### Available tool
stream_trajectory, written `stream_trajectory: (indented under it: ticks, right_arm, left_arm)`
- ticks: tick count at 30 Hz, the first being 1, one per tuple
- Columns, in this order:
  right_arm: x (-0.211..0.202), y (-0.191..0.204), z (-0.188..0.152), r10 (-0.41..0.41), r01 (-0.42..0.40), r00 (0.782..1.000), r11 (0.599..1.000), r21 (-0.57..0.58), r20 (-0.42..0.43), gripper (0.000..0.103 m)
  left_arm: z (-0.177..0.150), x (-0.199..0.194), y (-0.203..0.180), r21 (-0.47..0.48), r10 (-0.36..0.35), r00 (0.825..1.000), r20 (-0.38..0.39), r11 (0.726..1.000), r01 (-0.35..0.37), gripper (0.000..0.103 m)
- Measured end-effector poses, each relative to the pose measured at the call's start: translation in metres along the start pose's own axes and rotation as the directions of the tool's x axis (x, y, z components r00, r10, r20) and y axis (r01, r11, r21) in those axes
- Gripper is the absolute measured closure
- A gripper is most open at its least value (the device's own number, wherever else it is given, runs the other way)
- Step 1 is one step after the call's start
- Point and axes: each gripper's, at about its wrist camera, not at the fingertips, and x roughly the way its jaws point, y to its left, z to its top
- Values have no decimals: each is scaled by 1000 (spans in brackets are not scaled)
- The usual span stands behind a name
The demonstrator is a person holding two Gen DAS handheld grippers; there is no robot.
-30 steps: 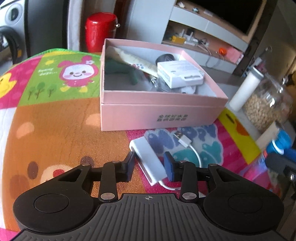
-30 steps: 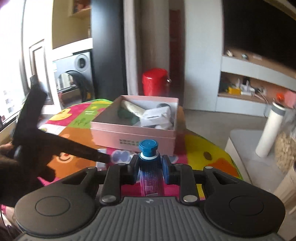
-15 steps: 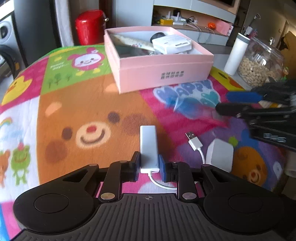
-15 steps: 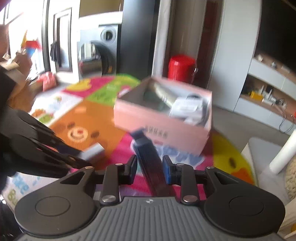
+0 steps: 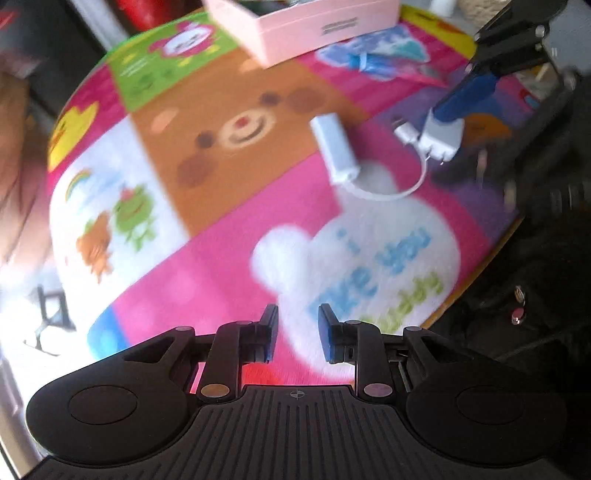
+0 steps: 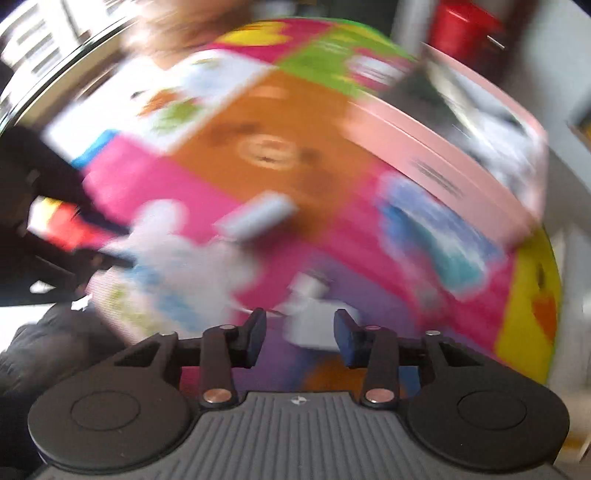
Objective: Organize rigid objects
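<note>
Reaching for the white charger block [image 6: 312, 325], the right tongs [image 6: 300, 338] sit spread on either side of it, not yet pinching, though blur makes contact hard to judge. The left tongs [image 5: 297, 334] hang spread and empty over the desk [image 5: 207, 266]. The white adapter [image 5: 334, 151] lies on the desk, cabled to the block. Next: close, lift, carry to the pink box [image 5: 295, 29].
</note>
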Motion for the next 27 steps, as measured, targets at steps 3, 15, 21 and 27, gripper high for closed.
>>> stream_trajectory:
  ticks: [3,15,21,27]
  right_arm:
    - [15,34,18,71,-75,996,995,-67,-61,55]
    - [37,46,4,76,-86,976,996,-38,-204,55]
    - [47,22,-4,99,-87,963,995,57,-249,55]
    - [41,4,-11,118,-98,964,991,92,-237,56]
  left_arm:
    - [-11,-2,7,-29,-23,999,-46,999,21,76]
    - [-19,12,-17,-3,-113,974,-198,993,115,76]
    - [-10,17,-25,8,-123,957,-264,992,129,76]
    - [19,16,-16,-36,-143,955,-260,990,138,76]
